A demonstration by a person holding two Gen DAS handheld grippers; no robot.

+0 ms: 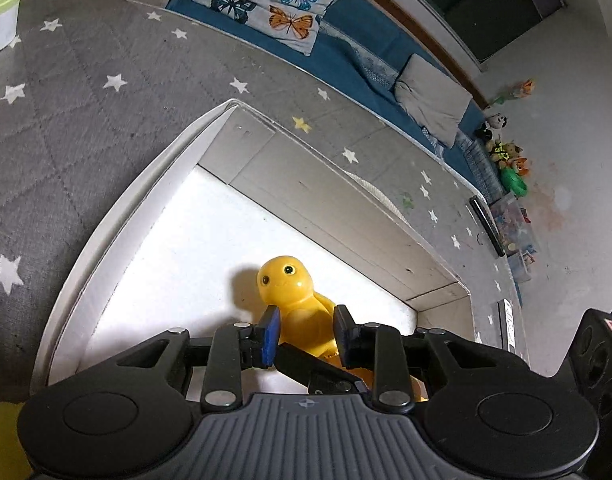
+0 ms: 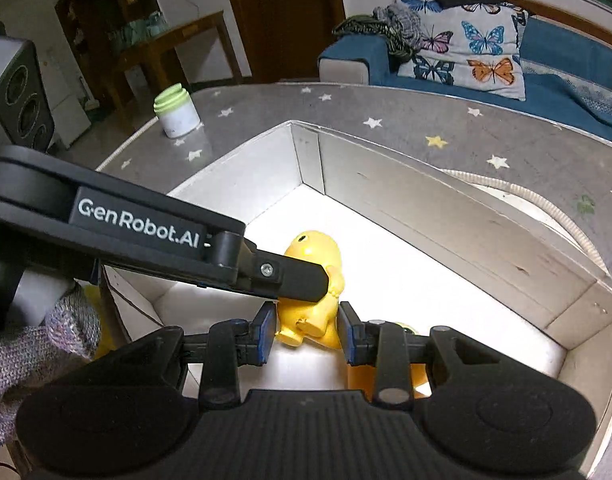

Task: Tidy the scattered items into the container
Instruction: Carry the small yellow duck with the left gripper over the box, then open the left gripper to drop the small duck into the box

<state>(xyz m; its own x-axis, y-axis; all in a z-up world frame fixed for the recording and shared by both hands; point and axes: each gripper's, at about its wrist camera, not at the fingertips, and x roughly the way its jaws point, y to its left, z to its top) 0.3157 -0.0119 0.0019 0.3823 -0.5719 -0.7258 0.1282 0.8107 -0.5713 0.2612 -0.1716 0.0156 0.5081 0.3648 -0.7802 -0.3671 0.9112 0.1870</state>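
Left wrist view shows a broad surface point(image 1: 85, 128) covered by a grey quilted cloth, soft and diamond-stitched, dotted with white stars and one yellow one. On it stands an open rectangular box point(image 1: 117, 220) of stiff white card. Its walls are thin, straight and a little scuffed, and its floor is flat and brightly lit. The box takes up the middle of the surface, and its far wall runs along the edge that faces the blue sofa.

The left tool point(image 1: 306, 332), black with blue pads, reaches into the box with its fingers partly apart on either side of the toy's body. Whether the pads press on it cannot be told. The right tool point(image 2: 306, 330) is of the same make and is narrowly open, with its pads clamped on the toy's lower body. A hand point(image 2: 33, 344) in a knitted grey glove shows at the lower left of the right wrist view.

A short round jar point(image 2: 177, 114), white with a ribbed pale green lid, stands near the surface's far left edge, well apart from the box.

The yellow toy figure point(image 1: 293, 304), smooth glossy plastic with a rounded head and small black eyes, is inside the box. Its long axis runs from the right tool towards the box's far corner with the head at the far end, and its face is turned to the left tool.
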